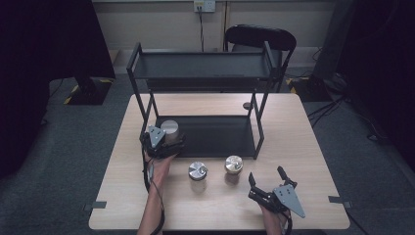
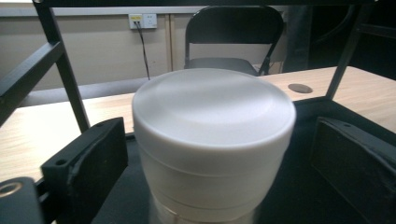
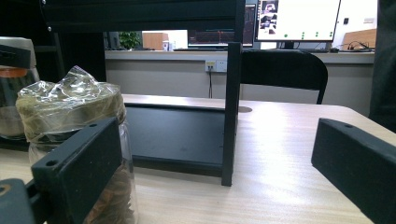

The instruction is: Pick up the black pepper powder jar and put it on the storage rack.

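Overhead, I see my left tool (image 1: 164,142) at centre left of the frame, at the front left corner of the black rack's (image 1: 205,68) lower shelf (image 1: 215,137), with the white-lidded jar (image 1: 170,129) standing on that corner between its jaws. From the left gripper view I get what the high view cannot resolve: the jar (image 2: 212,140) fills the middle of the frame, and both black pads stand clear of its sides with a gap on each, so the left tool is open around it, not gripping. Its lid is plain white, round, smooth, with a shallow raised centre; the glass body below is barely visible at the bottom edge. My right tool (image 1: 268,186) sits lower right on the bench (image 1: 303,147), jaws spread wide and empty. Its own view adds a film-wrapped jar (image 3: 74,140) at left, just behind the left jaw.
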A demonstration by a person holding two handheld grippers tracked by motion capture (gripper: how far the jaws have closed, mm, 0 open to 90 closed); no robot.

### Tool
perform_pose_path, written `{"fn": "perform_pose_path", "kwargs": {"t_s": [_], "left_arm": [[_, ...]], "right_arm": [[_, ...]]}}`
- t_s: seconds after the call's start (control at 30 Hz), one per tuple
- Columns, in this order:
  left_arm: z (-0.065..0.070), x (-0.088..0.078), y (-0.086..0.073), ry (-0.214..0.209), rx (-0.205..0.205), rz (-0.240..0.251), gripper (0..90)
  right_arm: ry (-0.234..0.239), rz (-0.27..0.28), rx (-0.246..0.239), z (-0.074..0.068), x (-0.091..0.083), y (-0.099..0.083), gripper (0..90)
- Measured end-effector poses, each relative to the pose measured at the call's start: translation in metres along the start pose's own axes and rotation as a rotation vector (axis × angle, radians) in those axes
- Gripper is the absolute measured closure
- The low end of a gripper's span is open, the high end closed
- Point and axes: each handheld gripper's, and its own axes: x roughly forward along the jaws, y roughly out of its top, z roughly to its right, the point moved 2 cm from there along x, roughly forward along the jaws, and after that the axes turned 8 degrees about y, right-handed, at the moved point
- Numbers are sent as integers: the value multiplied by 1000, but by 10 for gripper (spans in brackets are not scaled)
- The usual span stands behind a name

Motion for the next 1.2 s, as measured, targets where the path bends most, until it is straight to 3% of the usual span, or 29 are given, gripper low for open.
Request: {"fn": "perform_pose_path", "kwargs": {"t_s": [0.47, 0.8, 1.2], "left_arm": [[6, -7, 3, 15, 22, 22, 1], [12, -13, 2, 33, 18, 27, 0], [13, -27, 5, 58, 7, 74, 0]], "right_arm": [[-1, 0, 0, 0, 0, 0, 7], [-2, 0, 0, 0, 0, 0, 7], [0, 0, 0, 0, 0, 0, 7]]}}
